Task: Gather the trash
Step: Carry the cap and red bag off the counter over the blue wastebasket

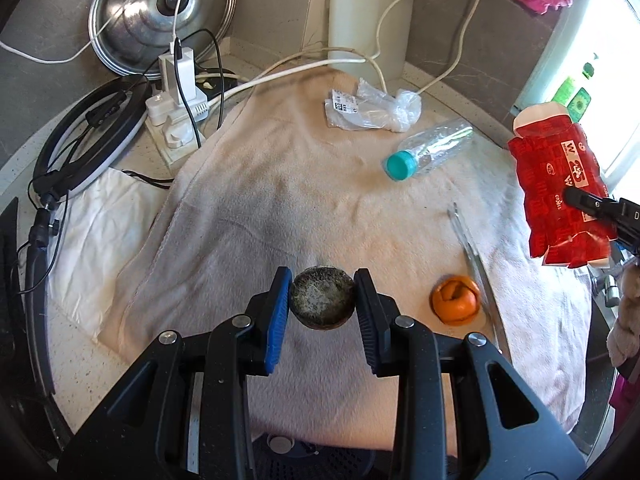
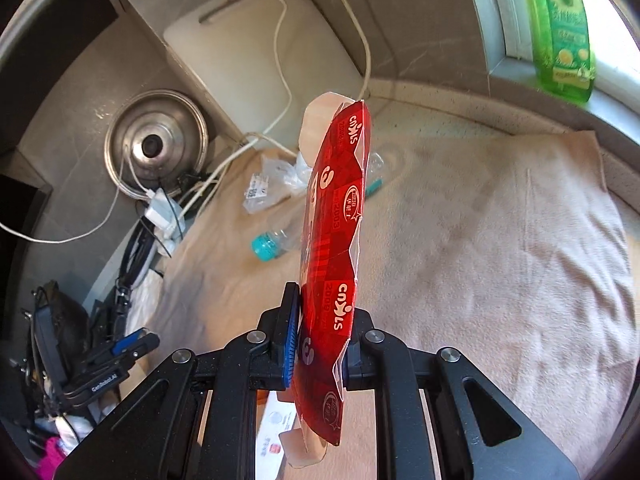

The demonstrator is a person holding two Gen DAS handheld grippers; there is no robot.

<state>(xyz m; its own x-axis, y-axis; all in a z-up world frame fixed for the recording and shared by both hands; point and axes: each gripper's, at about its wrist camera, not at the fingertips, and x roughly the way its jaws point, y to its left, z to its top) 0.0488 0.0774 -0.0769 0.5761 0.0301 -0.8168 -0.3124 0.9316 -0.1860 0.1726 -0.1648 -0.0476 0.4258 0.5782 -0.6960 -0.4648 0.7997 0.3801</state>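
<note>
Above the beige towel, my left gripper clamps a dark round puck; my right gripper pinches a flattened red carton. Next, I judge, both need a bin.

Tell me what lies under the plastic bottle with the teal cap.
The plastic bottle lies on its side on the beige towel spread over the counter. Whatever is beneath the towel there is covered.

bottle on towel, bag behind
</note>
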